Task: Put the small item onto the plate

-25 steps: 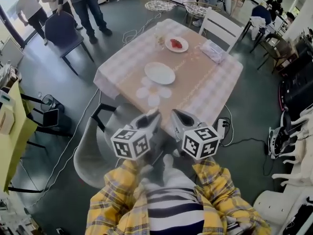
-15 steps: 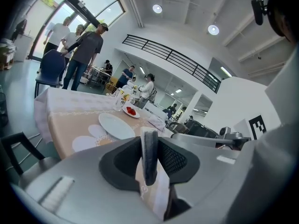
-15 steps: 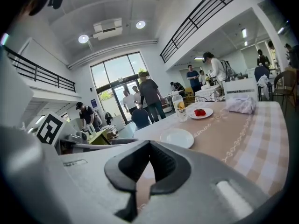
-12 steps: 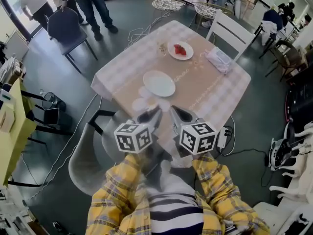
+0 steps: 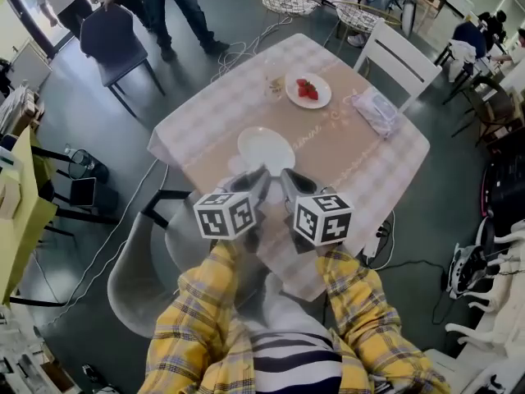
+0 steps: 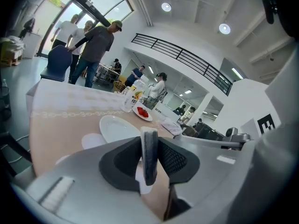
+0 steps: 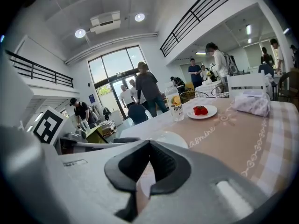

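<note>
At the near corner of the checked-cloth table (image 5: 361,167), 6 o'clock in the head view: 2 grippers side by side over the cloth edge.

Left gripper (image 5: 256,179): jaws part-way apart, both pads against a thin grey strip (image 6: 149,153) that stands edge-on between them.
Right gripper (image 5: 289,179): jaw tips together, nothing held.

Count on table:
- Plates, 2. Empty white plate (image 5: 266,149) just ahead of the jaws, 12 o'clock. Small saucer (image 5: 322,98) farther off, 1 o'clock, carrying strawberries (image 5: 307,88).
- Bottle (image 5: 273,72), 1, just beside the saucer at its 9 o'clock.
- Crumpled clear bag (image 5: 376,112), 1, at 2 o'clock, near the right edge.

Chairs, 3: white chair (image 5: 399,54) at the far edge, 1 o'clock; grey chair (image 5: 143,261) at the near-left edge, 8 o'clock; blue chair (image 5: 105,33) well apart, 11 o'clock.

Bare beige runner (image 5: 328,134) lies between the empty white plate and the bag. The plate sits well inside the table edges.
</note>
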